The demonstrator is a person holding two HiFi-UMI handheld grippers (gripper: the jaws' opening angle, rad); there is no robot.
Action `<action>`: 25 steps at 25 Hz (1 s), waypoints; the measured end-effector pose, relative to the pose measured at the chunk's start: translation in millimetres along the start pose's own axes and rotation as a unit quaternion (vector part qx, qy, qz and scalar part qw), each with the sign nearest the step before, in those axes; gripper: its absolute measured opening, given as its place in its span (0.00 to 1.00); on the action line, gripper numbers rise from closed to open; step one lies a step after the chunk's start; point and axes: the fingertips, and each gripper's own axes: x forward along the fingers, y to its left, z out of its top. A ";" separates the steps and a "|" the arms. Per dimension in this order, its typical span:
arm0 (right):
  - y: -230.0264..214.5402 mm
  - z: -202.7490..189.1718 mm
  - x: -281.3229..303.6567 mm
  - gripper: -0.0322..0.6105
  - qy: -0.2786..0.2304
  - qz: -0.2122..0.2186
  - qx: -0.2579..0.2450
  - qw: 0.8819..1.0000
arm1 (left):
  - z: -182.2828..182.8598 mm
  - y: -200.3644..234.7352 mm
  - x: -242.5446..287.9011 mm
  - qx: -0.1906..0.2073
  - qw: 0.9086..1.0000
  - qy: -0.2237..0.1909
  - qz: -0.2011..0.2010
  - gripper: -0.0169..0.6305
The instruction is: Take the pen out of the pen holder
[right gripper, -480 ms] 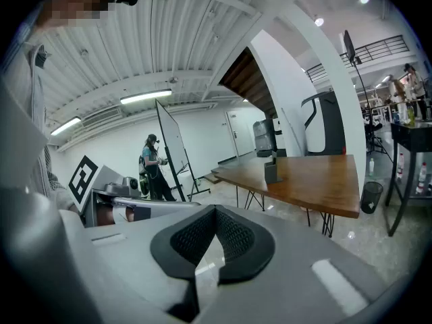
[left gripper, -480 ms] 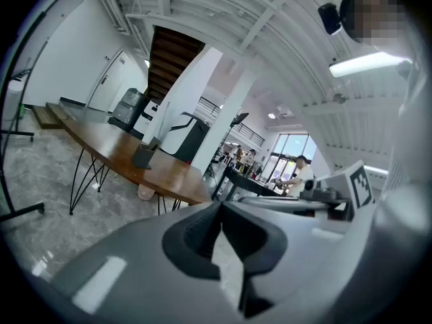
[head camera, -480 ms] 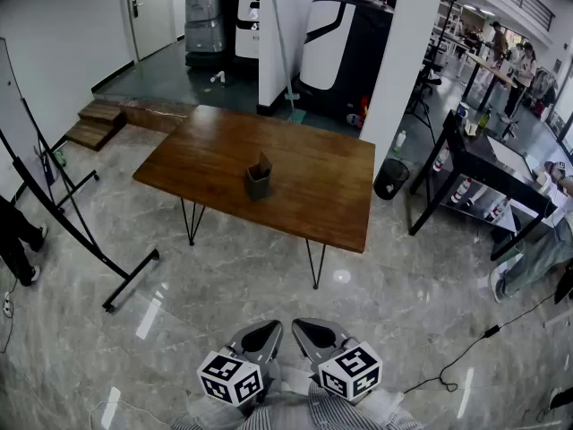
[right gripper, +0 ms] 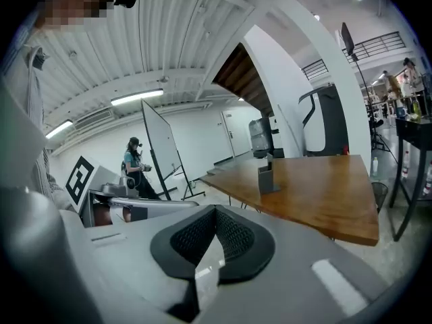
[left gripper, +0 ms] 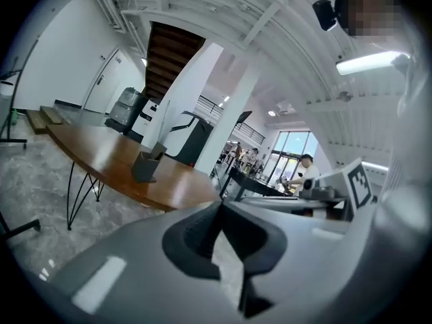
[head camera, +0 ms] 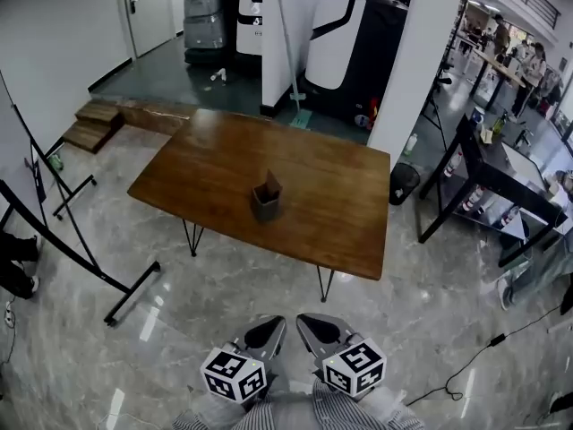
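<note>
A dark grey pen holder (head camera: pixel 265 203) stands near the middle of the wooden table (head camera: pixel 206 173); something dark, about the size of a pen (head camera: pixel 269 185), sticks out of its top. Both grippers hang low in front of me, well short of the table, over the marble floor. My left gripper (head camera: pixel 266 331) and my right gripper (head camera: pixel 313 327) lie side by side, both shut and empty. The left gripper view shows the pen holder (left gripper: pixel 145 166) far beyond the shut left gripper (left gripper: pixel 220 206). In the right gripper view the pen holder (right gripper: pixel 267 177) is just as distant past the right gripper (right gripper: pixel 216 210).
A whiteboard stand (head camera: pixel 85 256) spreads its black legs across the floor at the left. A white pillar (head camera: pixel 421 52) and a black bin (head camera: pixel 403 183) stand behind the table's right end. A black workbench (head camera: pixel 501 182) is at the right, a cable (head camera: pixel 466 370) on the floor.
The head view has shifted forward a little, so the table and pen holder sit slightly lower and nearer. Both grippers keep their place and stay shut.
</note>
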 end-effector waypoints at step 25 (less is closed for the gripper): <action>-129.6 85.4 178.9 0.05 0.032 -0.028 0.053 0.998 | 106.6 166.9 147.1 -0.026 0.998 0.050 -0.023 0.04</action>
